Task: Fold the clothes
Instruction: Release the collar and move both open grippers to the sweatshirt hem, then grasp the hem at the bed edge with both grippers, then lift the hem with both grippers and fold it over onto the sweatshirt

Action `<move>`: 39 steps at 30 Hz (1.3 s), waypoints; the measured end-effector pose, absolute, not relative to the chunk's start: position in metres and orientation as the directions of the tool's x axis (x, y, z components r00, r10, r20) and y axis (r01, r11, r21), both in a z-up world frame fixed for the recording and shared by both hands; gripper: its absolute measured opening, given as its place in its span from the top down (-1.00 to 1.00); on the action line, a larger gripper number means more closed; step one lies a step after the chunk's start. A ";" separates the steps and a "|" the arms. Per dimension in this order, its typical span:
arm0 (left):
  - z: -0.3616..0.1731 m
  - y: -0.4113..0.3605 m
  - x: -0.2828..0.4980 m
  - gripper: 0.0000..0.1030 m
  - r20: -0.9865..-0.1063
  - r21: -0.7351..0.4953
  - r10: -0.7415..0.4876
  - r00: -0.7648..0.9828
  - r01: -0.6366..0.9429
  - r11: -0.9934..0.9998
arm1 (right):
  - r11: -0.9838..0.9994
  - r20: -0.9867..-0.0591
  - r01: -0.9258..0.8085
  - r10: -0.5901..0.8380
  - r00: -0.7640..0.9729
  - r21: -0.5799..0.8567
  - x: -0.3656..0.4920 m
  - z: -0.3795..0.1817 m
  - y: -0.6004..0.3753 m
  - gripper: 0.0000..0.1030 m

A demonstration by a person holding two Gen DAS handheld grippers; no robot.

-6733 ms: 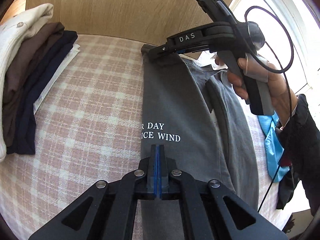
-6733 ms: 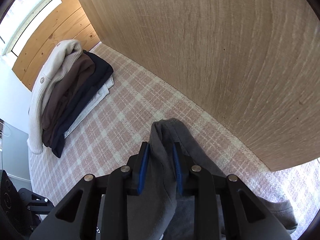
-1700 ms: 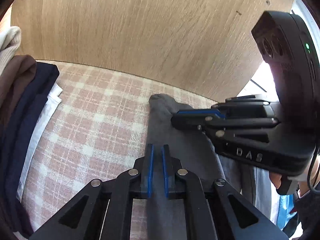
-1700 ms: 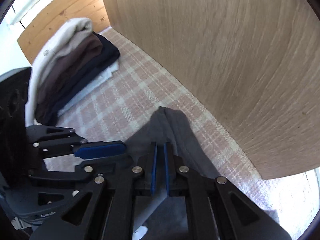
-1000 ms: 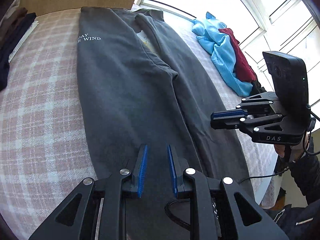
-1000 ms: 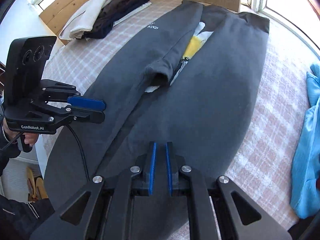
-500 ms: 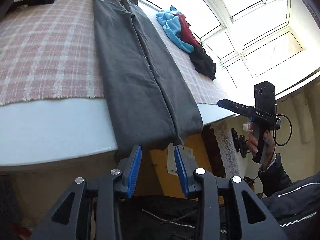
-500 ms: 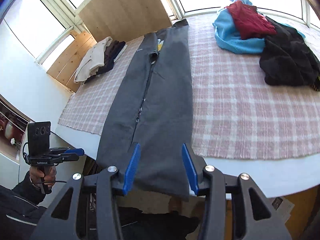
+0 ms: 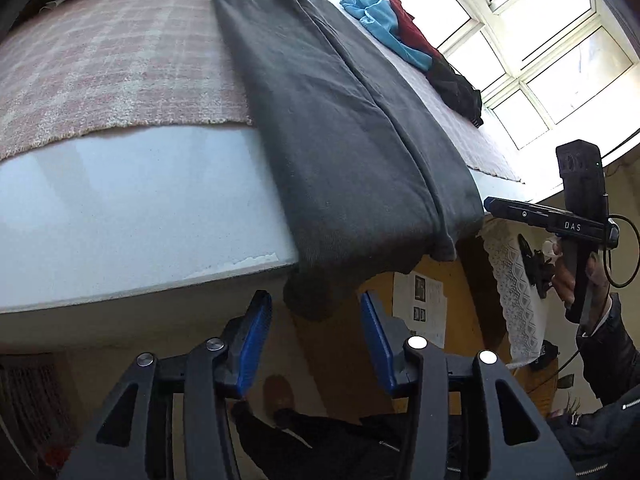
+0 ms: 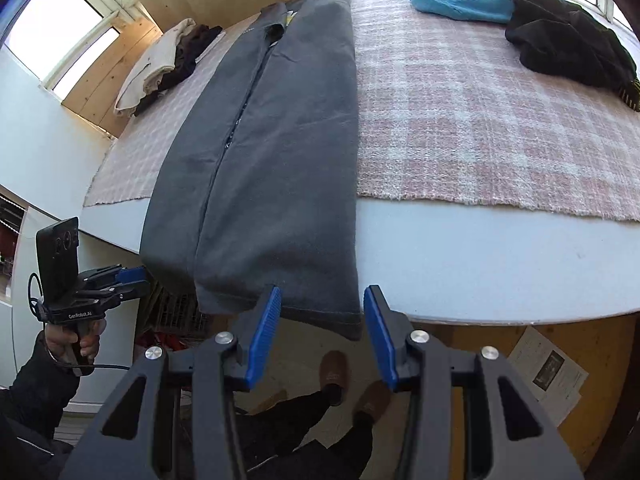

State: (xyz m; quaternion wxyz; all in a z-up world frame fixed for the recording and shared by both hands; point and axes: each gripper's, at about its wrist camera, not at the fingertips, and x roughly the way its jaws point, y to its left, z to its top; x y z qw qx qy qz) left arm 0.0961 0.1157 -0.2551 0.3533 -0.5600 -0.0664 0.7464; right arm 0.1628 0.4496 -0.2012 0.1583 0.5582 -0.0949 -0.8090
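The grey trousers (image 10: 280,128) lie flat along the bed (image 10: 500,256), legs side by side, cuffs hanging over its near edge; no fold across the length is made yet. The left gripper (image 9: 316,334) has its fingers apart and opening, one cuff corner just ahead, untouched. The right gripper (image 10: 322,330) has its fingers apart around the other cuff, not pressing. A folded stack (image 10: 168,60) is done; loose garments (image 10: 520,12) remain.
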 end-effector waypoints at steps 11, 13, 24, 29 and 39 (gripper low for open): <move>-0.272 0.119 0.092 0.57 -0.750 -0.581 0.658 -0.065 -0.411 -0.702 | -0.948 -0.903 0.224 -0.290 -0.317 0.226 0.155 -0.203 0.433 0.16; -0.270 0.116 0.094 0.81 -0.733 -0.604 0.678 -0.054 -0.409 -0.684 | -0.947 -0.906 0.251 -0.277 -0.321 0.200 0.157 -0.203 0.427 0.16; -0.239 0.097 0.101 0.87 -0.587 -0.754 0.810 -0.001 -0.363 -0.547 | -0.931 -0.907 0.263 -0.322 -0.270 0.252 0.152 -0.208 0.440 0.87; -0.231 0.093 0.100 0.87 -0.517 -0.821 0.856 0.021 -0.296 -0.489 | -0.909 -0.876 0.218 -0.406 -0.259 0.356 0.153 -0.199 0.459 0.91; -0.208 0.097 0.080 0.87 -0.390 -0.901 0.919 0.048 -0.223 -0.371 | -0.857 -0.810 0.135 -0.515 -0.280 0.498 0.148 -0.181 0.466 0.91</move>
